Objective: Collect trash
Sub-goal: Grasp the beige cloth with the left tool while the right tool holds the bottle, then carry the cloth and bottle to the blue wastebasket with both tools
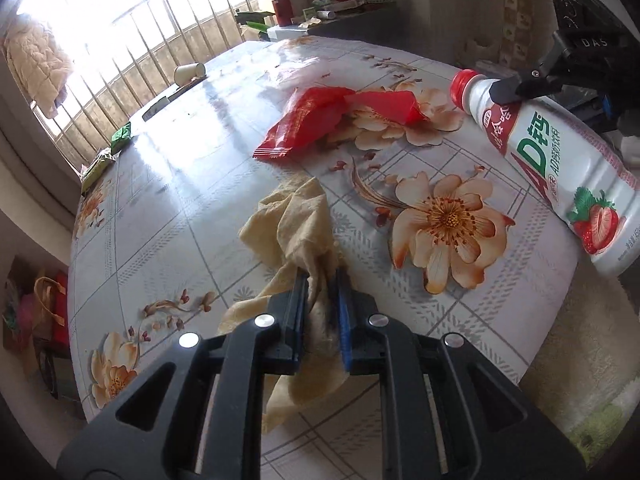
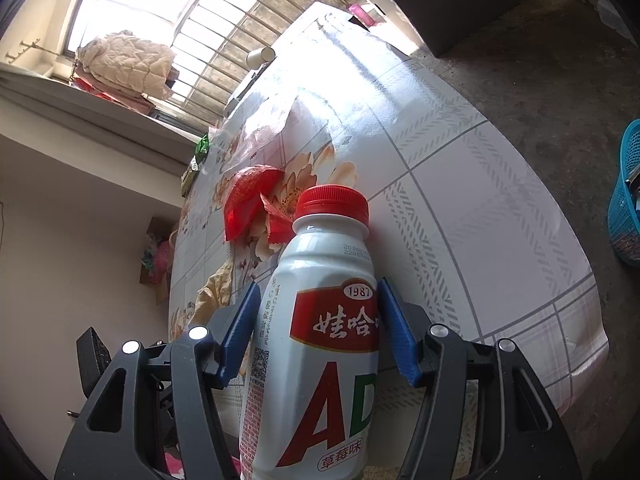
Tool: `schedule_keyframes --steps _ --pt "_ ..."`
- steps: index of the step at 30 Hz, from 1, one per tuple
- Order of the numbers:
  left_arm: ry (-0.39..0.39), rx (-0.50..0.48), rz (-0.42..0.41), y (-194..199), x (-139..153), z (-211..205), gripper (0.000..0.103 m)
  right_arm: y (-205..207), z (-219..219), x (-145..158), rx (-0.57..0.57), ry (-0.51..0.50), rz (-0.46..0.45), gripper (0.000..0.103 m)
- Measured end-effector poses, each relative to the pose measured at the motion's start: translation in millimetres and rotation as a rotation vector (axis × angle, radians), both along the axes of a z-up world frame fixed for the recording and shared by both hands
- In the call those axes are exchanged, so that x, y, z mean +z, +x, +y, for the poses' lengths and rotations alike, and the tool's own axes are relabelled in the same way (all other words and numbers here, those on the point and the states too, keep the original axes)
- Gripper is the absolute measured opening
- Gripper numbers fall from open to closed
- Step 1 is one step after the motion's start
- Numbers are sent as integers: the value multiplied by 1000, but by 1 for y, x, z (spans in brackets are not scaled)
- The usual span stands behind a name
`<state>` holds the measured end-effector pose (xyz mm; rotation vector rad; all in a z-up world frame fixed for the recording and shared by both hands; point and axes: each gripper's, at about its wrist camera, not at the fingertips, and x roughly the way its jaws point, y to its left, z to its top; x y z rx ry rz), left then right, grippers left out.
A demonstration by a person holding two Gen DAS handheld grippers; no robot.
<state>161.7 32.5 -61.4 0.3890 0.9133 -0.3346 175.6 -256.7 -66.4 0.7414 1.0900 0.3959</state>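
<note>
A crumpled yellowish cloth [image 1: 296, 232] is pinched at its near end between the left claw's [image 1: 322, 280] pads, the rest trailing onto the table. A white drink bottle [image 2: 320, 320] with red cap and strawberry label sits clamped in the right claw [image 2: 318, 316]. A torn red wrapper [image 1: 308, 120] lies flat further off

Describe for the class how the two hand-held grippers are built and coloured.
Both are black plastic frames with triangular cut-outs and round silver pivot pins. The left gripper and right gripper carry blue ribbed finger pads. In the left view, the right unit's black body shows pale "DAS" lettering. No sleeves or cables show.
</note>
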Motion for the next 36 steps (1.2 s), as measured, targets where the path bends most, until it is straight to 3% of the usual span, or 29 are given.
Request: schedule_keyframes --steps 6,10,19,29,31,36 --pt "-202 40 39 -6 7 16 35 1 -2 -1 -2 5 1 59" --pt "-277 64 16 -12 14 25 45 2 -2 -2 -5 9 -1 59" --pt "-272 150 41 18 0 28 47 2 -4 -2 5 20 5 59" --pt "-184 184 20 31 -7 12 48 -5 -9 -1 27 43 26 68" --pt "-179 188 15 31 -7 12 46 -8 -8 -2 38 49 28 68" --pt "-175 198 12 31 -7 12 31 -12 -3 -4 67 59 27 68"
